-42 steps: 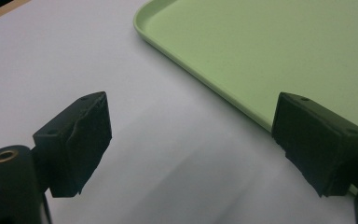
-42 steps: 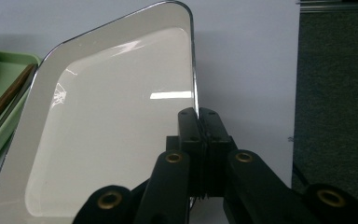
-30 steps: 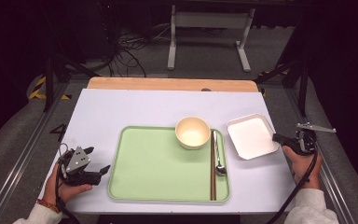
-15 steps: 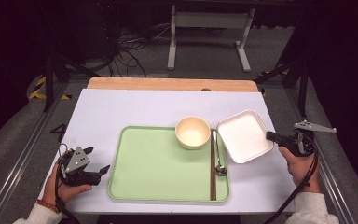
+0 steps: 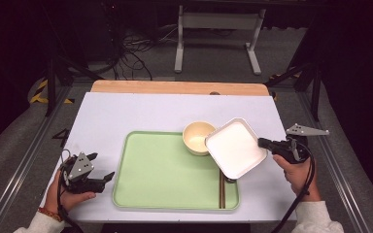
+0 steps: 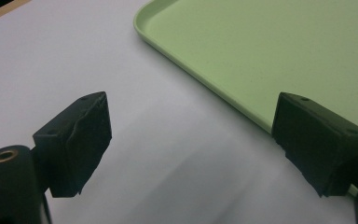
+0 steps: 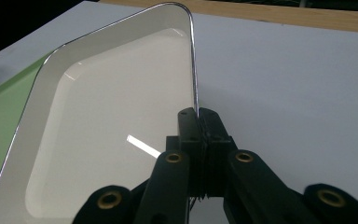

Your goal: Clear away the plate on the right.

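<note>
A white square plate [image 5: 235,147] hangs tilted above the right end of the green tray [image 5: 160,170], held by its rim. My right gripper [image 5: 264,142] is shut on that rim; in the right gripper view the plate [image 7: 102,135] stands on edge, its rim pinched in my right gripper [image 7: 198,116]. A cream bowl [image 5: 197,137] sits on the tray, partly covered by the plate. Brown chopsticks [image 5: 222,191] lie along the tray's right side. My left gripper [image 5: 103,177] rests open on the table left of the tray. In the left gripper view the tray edge [image 6: 200,88] runs between its jaws.
The white table top [image 5: 141,114] has a wooden strip [image 5: 179,87] along its far edge. Metal rails run down both sides. A table frame [image 5: 216,34] and cables lie on the floor beyond.
The right gripper has lifted the white plate off the table and carried it left, tilting it over the tray's right end and the bowl. The left gripper has stayed put.
</note>
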Available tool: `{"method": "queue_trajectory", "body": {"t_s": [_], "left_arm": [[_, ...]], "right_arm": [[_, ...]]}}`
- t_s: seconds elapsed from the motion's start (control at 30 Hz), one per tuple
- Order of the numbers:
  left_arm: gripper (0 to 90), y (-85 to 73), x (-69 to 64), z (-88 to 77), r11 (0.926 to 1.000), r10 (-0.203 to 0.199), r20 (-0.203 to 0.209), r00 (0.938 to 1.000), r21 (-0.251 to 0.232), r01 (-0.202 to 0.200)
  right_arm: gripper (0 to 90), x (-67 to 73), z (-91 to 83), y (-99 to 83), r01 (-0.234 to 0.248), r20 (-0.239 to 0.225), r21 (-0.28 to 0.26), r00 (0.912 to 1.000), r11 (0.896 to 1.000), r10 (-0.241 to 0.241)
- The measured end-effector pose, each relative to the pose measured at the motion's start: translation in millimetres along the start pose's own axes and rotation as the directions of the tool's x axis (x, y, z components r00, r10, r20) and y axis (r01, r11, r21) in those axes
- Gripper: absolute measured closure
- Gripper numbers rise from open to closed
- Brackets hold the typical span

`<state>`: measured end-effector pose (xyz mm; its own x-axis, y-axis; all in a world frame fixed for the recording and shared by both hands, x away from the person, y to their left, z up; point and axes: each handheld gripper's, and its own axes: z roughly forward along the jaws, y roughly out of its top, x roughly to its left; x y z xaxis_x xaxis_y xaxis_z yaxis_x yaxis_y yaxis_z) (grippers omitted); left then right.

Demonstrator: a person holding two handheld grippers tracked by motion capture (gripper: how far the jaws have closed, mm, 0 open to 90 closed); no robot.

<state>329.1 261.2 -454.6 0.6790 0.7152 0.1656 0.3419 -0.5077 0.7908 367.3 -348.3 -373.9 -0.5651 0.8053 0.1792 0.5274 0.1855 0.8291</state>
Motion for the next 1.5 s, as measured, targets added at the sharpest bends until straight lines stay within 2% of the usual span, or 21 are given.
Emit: {"method": "queue_trajectory", "body": {"t_s": [0.43, 0.6, 0.73, 0.77, 0.8, 0.9, 1.0, 1.17, 1.27, 1.33, 1.4, 1.5], "left_arm": [[14.1, 2.8, -0.1, -1.0, 0.9997, -0.023, 0.011, 0.9997, -0.013, 0.023], [14.7, 9.7, -2.2, -1.1, 0.9989, -0.036, 0.036, 0.9987, -0.03, 0.038], [15.5, 18.3, -4.1, 0.4, 0.9976, -0.049, 0.08, 0.9956, -0.046, 0.053], [16.2, 24.7, -5.1, 1.3, 0.9966, -0.056, 0.1, 0.9934, -0.055, 0.062], [17.2, 24.7, -5.1, 1.3, 0.9966, -0.056, 0.1, 0.9934, -0.055, 0.062], [20.3, 35.7, -9.4, 2.7, 0.9941, -0.071, 0.15, 0.9861, -0.07, 0.082], [23.7, 48.3, -19.6, 4.3, 0.9952, -0.044, 0.193, 0.9802, -0.078, 0.06], [25.3, 64.9, -36.2, 10.7, 0.997, 0.006, 0.233, 0.9726, -0.077, 0.012], [25.4, 75.4, -45.0, 15.7, 0.9964, 0.03, 0.261, 0.9649, -0.085, -0.008], [25.4, 80.2, -48.6, 18.7, 0.9959, 0.049, 0.257, 0.9653, -0.087, -0.027], [25.3, 82.8, -50.7, 21.3, 0.9955, 0.056, 0.263, 0.9632, -0.089, -0.034], [24.9, 84.1, -53.6, 24.5, 0.9946, 0.079, 0.25, 0.9649, -0.085, -0.059]], "right_arm": [[89.5, 25.1, 15.8, 5.5, 0.064, -0.058, 0.019, 0.9964, 0.998, -0.063], [89.5, 34.5, 21.9, 8.1, 0.092, -0.086, 0.025, 0.9923, 0.995, -0.089], [89.5, 43.0, 29.6, 10.3, 0.124, -0.1, 0.031, 0.9877, 0.992, -0.12], [89.5, 48.0, 34.1, 11.6, 0.146, -0.11, 0.038, 0.9838, 0.989, -0.141], [89.5, 48.0, 34.1, 11.6, 0.146, -0.11, 0.038, 0.9838, 0.989, -0.141], [89.5, 56.1, 41.5, 13.8, 0.185, -0.118, 0.047, 0.9769, 0.982, -0.178], [89.4, 63.2, 47.0, 15.4, 0.214, -0.136, 0.051, 0.9691, 0.975, -0.206], [89.4, 73.4, 54.5, 17.6, 0.252, -0.155, 0.061, 0.9583, 0.966, -0.24], [89.5, 79.7, 59.5, 18.7, 0.274, -0.172, 0.064, 0.9503, 0.96, -0.26], [89.4, 84.7, 63.9, 19.3, 0.29, -0.184, 0.071, 0.9443, 0.955, -0.273], [89.4, 88.3, 67.5, 19.6, 0.301, -0.193, 0.071, 0.9396, 0.951, -0.283], [89.4, 93.8, 74.0, 19.4, 0.319, -0.213, 0.082, 0.9313, 0.944, -0.296]]}}
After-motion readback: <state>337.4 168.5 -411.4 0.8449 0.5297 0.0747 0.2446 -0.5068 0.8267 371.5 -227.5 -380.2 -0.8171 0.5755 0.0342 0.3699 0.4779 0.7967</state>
